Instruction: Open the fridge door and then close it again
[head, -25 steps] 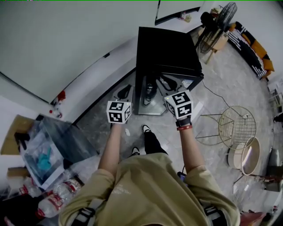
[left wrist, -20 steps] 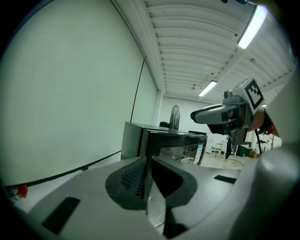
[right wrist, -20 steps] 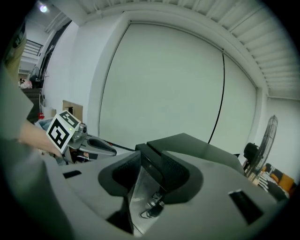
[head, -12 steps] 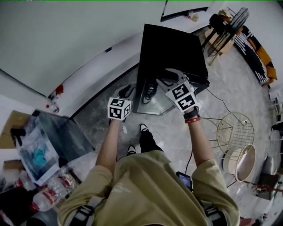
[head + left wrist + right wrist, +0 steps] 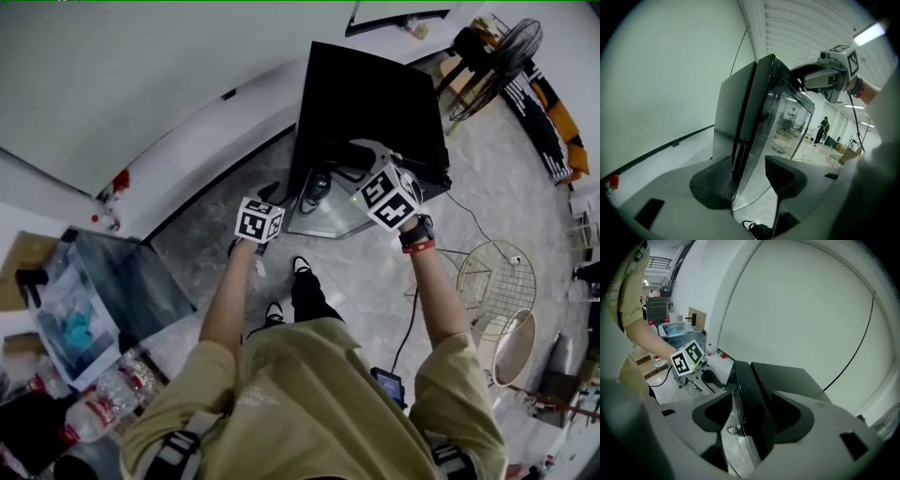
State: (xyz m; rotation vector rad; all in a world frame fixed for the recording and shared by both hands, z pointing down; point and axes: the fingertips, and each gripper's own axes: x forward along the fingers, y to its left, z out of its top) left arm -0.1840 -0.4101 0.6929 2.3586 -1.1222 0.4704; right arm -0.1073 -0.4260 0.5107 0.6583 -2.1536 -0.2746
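1. While peering straight down in the head view: black fridge (image 5: 375,94) against the wall, glass door (image 5: 328,211) looking shut, so nothing visibly done yet, probably both pull and push still to go. Parked at the door's left edge: left gripper (image 5: 270,195). Up at its top: right gripper (image 5: 345,161).
2. Left gripper view: jaws just been opening, now wide, door edge between them, gripping nothing.
3. Right gripper view: same deal, just been opening, wide astride the door's top corner, no pinch.
4. Head view again: wire chairs (image 5: 502,267), fan (image 5: 502,37) and floor cord (image 5: 464,211) off right, bottles (image 5: 108,417) left, own shoes (image 5: 302,269) right in the swing path.
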